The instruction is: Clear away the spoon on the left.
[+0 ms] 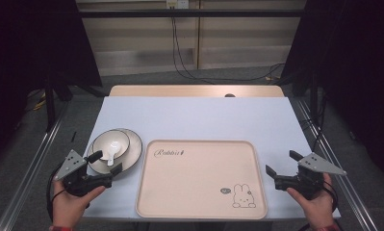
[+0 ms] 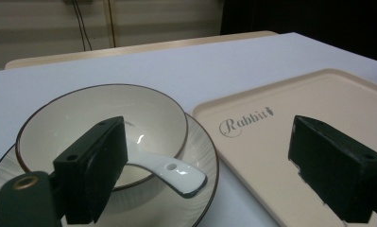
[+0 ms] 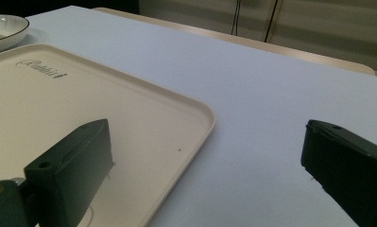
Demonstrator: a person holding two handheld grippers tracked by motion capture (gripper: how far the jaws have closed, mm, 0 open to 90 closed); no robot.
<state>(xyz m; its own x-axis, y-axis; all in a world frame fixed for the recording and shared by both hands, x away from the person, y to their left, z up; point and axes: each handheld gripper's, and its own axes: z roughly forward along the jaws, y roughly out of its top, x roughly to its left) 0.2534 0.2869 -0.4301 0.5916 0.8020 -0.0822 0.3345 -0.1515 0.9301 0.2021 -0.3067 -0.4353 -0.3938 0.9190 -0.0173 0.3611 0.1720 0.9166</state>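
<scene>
A person's two hands enter from the near edge of a pale blue table [image 1: 194, 115], each holding a black two-jaw gripper. The left gripper [image 1: 106, 162] hovers at the near left corner with its jaws spread wide and nothing between them; one jaw reaches over the near rim of a striped plate [image 1: 134, 144], the other stands just above it toward the bowl. Seen from the left gripper view, the jaws frame the crockery: a cream bowl [image 2: 106, 113] with a dark rim sits on the plate [image 2: 202, 156], and a white ceramic spoon [image 2: 176, 175] lies in the bowl with its handle resting over the bowl's near edge and pointing out across the plate. The right gripper [image 1: 281, 163] is held at the near right, beside the right edge of a large beige tray [image 1: 199, 192], its jaws likewise spread and empty; in the right gripper view one jaw hangs over the tray's corner [image 3: 195, 113] and the other over bare table. The tray lies at the table's near middle, printed with the word "Rabbit" and a small rabbit drawing, its left edge just beside the plate. Farther off, the table's wooden far edge [image 1: 194, 90] shows, with cables hanging against a light wall behind.
</scene>
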